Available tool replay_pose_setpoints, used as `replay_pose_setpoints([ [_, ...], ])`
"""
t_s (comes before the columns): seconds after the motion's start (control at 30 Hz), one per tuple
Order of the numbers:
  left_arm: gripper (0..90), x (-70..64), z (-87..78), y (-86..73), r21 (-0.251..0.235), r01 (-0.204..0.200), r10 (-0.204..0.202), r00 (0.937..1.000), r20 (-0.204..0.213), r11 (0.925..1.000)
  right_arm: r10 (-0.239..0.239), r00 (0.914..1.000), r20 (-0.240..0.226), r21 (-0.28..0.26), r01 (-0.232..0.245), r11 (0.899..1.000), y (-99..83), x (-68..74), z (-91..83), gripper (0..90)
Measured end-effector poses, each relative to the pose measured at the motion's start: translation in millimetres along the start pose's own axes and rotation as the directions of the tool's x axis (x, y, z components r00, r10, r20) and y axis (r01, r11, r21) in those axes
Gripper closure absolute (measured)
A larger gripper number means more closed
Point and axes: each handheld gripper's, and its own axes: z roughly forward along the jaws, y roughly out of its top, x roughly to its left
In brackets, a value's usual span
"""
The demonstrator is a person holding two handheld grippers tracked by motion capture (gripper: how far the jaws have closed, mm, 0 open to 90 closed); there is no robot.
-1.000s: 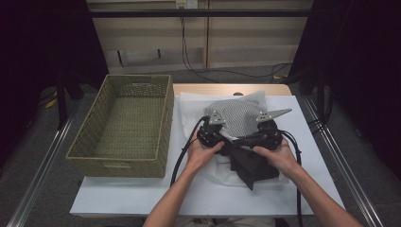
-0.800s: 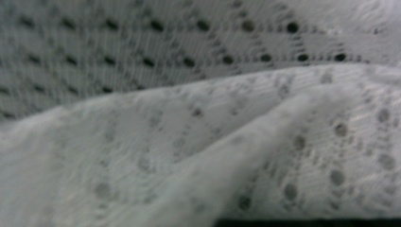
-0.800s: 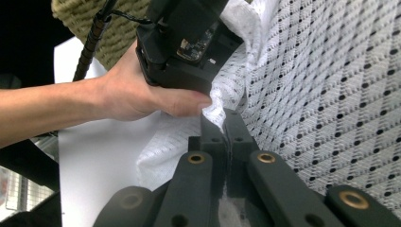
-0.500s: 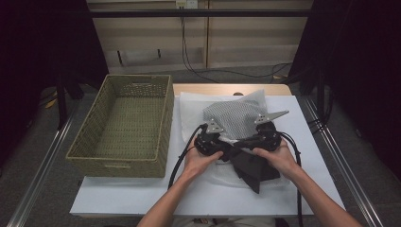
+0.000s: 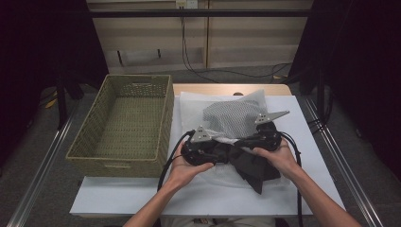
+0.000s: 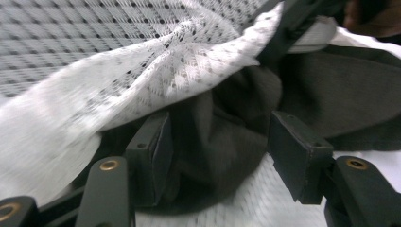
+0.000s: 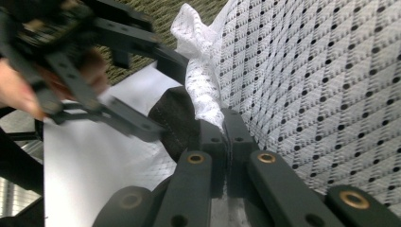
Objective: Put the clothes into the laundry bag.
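A woven wicker basket (image 5: pixel 124 124) sits at the left edge of a white-topped desk (image 5: pixel 142 198), cables (image 5: pixel 222 72) trailing behind.

Legible text, labels, brands, numbers, signs — none found in any view.

Surfaces checked: the dark garment (image 5: pixel 250 163), the dotted mesh cloth (image 5: pixel 234 117) and the white lace cloth (image 6: pixel 142 85) carry woven pattern only, with no printed tag or label showing; the wicker basket (image 5: pixel 120 163) bears no marking on its walls; the grey plates and black jaws of the left gripper (image 6: pixel 217 156) and right gripper (image 7: pixel 226 137) show bare screws and brass rivets — no lettering or numerals. The wall outlet at the top of the high view is too small to read.
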Motion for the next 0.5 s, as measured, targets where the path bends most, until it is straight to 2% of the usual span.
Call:
replay_pose_setpoints([
  [0.07,40.6,-3.8,-7.2,-1.4,-0.008,0.001,-0.001,1.0000,-0.005,1.0000,-0.006,1.0000,0.007,-0.005,0.006,1.000,0.1,-0.1,-0.1,89.4],
  [0.13,40.6,-8.8,-12.1,-3.4,-0.016,-0.019,0.019,0.9998,-0.001,0.9997,-0.015,0.9997,0.017,-0.014,0.016,1.000,-0.4,0.2,-0.3,89.4],
  [0.2,40.6,-15.4,-13.0,-5.0,-0.026,-0.024,0.024,0.9996,0.017,0.9994,-0.021,0.9996,0.019,-0.016,0.021,1.000,-0.3,0.7,-0.1,89.3],
  [0.3,40.6,-25.5,-10.4,-2.4,-0.038,-0.040,0.042,0.9981,0.046,0.9985,-0.024,0.9994,0.023,-0.019,0.025,1.000,-0.2,0.8,0.4,89.4],
  [0.33,40.6,-29.4,-9.4,-1.2,-0.042,-0.033,0.036,0.9979,0.054,0.9986,-0.024,0.9994,0.024,-0.018,0.025,1.000,-0.2,0.7,0.5,89.4],
  [0.37,40.6,-32.6,-6.9,0.2,-0.048,-0.038,0.041,0.9961,0.078,0.9982,-0.027,0.9993,0.027,-0.016,0.027,1.000,-0.1,0.8,0.6,89.3],
  [0.5,40.5,-45.9,6.9,4.7,-0.016,-0.081,0.083,0.9905,0.110,0.9966,-0.023,0.9994,0.026,-0.015,0.023,1.000,-0.1,0.1,0.1,89.4],
])
